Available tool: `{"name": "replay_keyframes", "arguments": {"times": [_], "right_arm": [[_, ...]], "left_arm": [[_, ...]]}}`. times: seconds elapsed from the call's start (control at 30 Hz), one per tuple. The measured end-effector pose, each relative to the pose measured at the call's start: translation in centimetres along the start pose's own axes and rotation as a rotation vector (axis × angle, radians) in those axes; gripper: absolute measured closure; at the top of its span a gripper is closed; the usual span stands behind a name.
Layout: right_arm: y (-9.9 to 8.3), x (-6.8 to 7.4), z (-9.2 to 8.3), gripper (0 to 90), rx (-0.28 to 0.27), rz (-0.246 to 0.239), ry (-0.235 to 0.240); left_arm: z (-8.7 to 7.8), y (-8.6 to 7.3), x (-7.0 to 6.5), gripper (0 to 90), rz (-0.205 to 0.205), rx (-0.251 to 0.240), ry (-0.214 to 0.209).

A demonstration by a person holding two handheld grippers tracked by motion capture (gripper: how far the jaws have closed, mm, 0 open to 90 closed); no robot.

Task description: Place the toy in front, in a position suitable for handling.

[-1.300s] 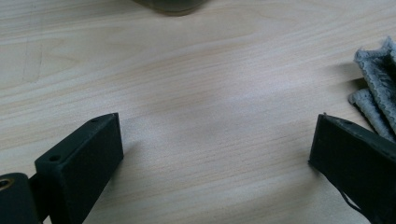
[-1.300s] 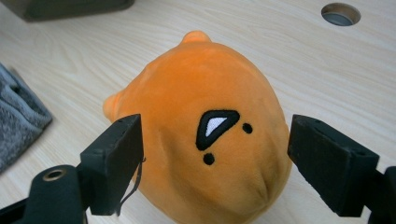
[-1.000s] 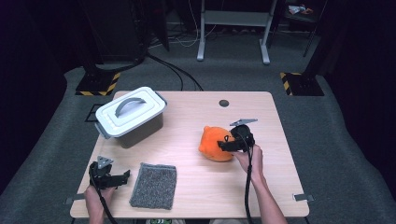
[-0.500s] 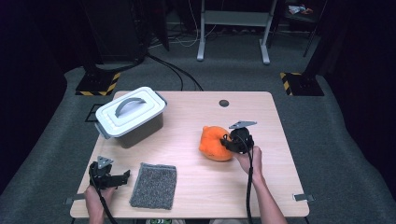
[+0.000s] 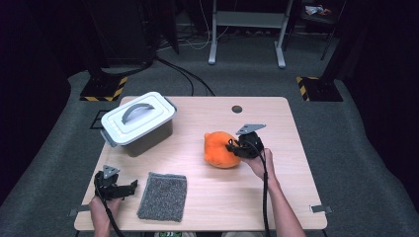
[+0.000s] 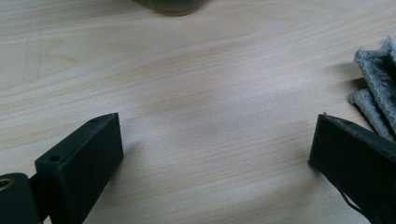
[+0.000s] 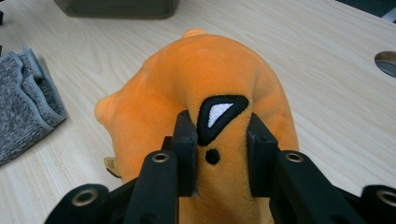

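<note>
The right gripper (image 7: 215,154) is clenched on a fold of the orange plush (image 7: 205,93), lying mid-table near the box (image 5: 141,123). The pinch is shallow, so the plush may slip out when lifted. The left gripper (image 6: 212,154) rests released beside the cloth (image 5: 163,196).

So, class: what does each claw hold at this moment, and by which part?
The right claw pinches the soft orange plush toy on a fold of its face, around the black-rimmed eye patch. The left claw is open, holding nothing.

The table (image 5: 207,197) is evenly lit from above; surroundings are dark, shadows soft, and close views slightly blurred.
</note>
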State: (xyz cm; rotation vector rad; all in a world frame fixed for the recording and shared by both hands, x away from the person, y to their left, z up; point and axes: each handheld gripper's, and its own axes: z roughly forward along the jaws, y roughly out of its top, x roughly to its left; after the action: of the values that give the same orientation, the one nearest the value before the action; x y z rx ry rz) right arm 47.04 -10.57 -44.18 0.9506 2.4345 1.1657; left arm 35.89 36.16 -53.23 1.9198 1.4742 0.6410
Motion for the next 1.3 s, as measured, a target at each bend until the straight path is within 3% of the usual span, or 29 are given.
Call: {"name": "replay_keyframes", "arguments": {"times": [0.1, 0.27, 0.37, 0.4, 0.43, 0.47, 0.8, 1.03, 1.3], "right_arm": [[-0.4, -0.2, 0.8, 69.9, 0.019, -0.027, -0.008], [-0.9, -0.9, 0.9, 66.8, 0.009, 0.007, -0.008], [-0.8, -0.7, 0.7, 54.4, 0.018, 0.008, -0.026], [-0.8, -0.7, 0.7, 54.4, 0.018, 0.008, -0.026], [-0.6, -0.6, 0.5, 44.9, 0.016, 0.021, -0.030], [-0.6, -0.6, 0.3, 41.3, 0.012, 0.022, -0.034], [-1.5, -0.5, -3.1, 16.3, -0.030, 0.064, -0.057], [-4.4, -1.1, -5.9, 14.4, -0.032, 0.097, -0.102], [-9.1, -1.9, -7.0, 11.9, 0.021, 0.159, -0.166]], "left_arm": [[0.0, 0.0, 0.0, 2.2, 0.000, 0.002, 0.000], [0.0, 0.0, 0.0, 2.2, 0.002, 0.006, -0.003], [0.0, 0.0, 0.0, 2.2, 0.002, 0.005, -0.002], [0.0, 0.0, 0.0, 2.2, 0.002, 0.005, -0.002], [0.0, 0.0, 0.0, 2.2, 0.002, 0.006, -0.003], [0.0, 0.0, 0.0, 2.2, 0.002, 0.006, -0.003], [0.0, 0.0, 0.0, 2.2, 0.002, 0.006, -0.003], [0.0, 0.0, 0.0, 2.2, 0.000, -0.001, 0.002], [0.1, 0.0, 0.0, 2.2, -0.001, -0.006, 0.003]]}}
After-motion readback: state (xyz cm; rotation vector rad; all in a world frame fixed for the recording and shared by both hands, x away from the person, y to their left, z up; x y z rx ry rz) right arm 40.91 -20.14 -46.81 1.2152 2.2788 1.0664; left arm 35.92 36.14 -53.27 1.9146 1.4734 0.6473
